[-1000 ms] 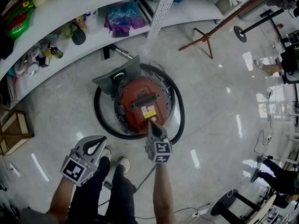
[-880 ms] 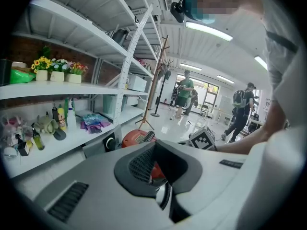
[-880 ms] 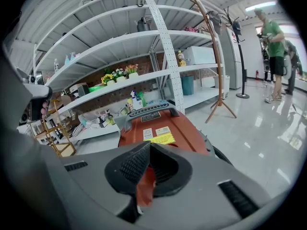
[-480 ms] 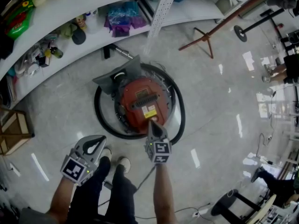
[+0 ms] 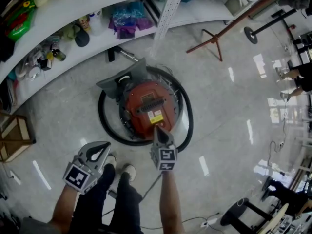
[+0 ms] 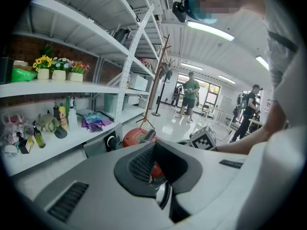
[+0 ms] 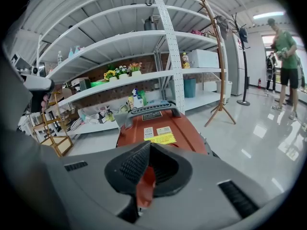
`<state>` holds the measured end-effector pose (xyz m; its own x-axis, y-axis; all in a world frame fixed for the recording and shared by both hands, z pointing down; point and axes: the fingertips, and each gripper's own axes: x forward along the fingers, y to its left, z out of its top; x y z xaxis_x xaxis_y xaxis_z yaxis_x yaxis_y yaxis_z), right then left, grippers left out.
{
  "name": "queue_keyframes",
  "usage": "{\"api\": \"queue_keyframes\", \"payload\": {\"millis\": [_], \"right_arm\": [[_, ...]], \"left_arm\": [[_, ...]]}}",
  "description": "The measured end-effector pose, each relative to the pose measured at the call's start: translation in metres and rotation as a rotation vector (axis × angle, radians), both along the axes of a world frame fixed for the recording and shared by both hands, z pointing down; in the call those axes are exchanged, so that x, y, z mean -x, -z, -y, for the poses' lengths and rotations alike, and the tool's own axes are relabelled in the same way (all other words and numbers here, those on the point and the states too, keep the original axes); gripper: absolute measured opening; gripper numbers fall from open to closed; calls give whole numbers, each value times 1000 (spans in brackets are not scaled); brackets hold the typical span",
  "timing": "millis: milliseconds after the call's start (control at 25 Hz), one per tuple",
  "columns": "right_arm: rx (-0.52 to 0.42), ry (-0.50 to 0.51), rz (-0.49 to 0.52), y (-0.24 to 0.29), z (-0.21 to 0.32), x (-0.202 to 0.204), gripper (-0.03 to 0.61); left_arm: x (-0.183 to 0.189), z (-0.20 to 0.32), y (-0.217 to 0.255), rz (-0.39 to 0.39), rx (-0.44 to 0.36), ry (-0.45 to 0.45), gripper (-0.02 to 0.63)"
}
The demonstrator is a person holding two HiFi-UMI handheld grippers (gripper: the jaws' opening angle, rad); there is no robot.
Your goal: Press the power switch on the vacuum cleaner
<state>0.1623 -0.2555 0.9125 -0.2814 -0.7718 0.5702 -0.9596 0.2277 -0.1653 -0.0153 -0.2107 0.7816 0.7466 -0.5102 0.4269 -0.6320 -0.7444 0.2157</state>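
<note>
Wooden rack [image 5: 14, 136] at far left; the white shelving [image 5: 97, 47] above it carries small bottles [image 5: 54, 53] and a purple-and-blue bag [image 5: 124, 18]. Left gripper [image 5: 103, 149]: jaws pressed together, empty, low beside the person's legs, apart from the machine. Vacuum cleaner [image 5: 146, 106]: round red body, black ribbed handle, yellow label, ringed by a black hose [image 5: 103, 123], on the glossy grey floor [image 5: 229, 111] before the shelving. Right gripper [image 5: 158, 129]: jaws pressed together, empty, tip over the body's near edge; contact cannot be told. Coat stand [image 5: 229, 28] at right.

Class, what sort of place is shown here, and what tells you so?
Likely an indoor workshop or lab: long white shelving stocked with bottles and potted flowers, a glossy floor, and a red vacuum cleaner.
</note>
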Motion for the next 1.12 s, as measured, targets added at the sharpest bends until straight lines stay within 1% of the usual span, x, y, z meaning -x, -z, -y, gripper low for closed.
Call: {"api": "queue_keyframes", "payload": {"millis": [200, 360, 440, 560, 760, 880, 1120], "right_arm": [[-1, -8, 4, -1, -1, 0, 5], [-18, 12, -35, -3, -1, 5, 8], [-23, 0, -41, -7, -2, 8, 8], [-20, -28, -21, -7, -4, 6, 8], [-12, -22, -7, -6, -3, 7, 8], [-14, -24, -3, -5, -3, 7, 8], [-18, -3, -20, -6, -3, 7, 8]], "left_arm": [[-1, -1, -2, 0, -4, -3, 9], [-1, 0, -1, 0, -3, 0, 9], [-1, 0, 0, 0, -7, -2, 9], [-1, -1, 3, -8, -8, 2, 9], [4, 1, 1, -1, -2, 17, 9], [2, -1, 1, -1, -5, 5, 9], [4, 1, 1, 2, -7, 12, 9]]}}
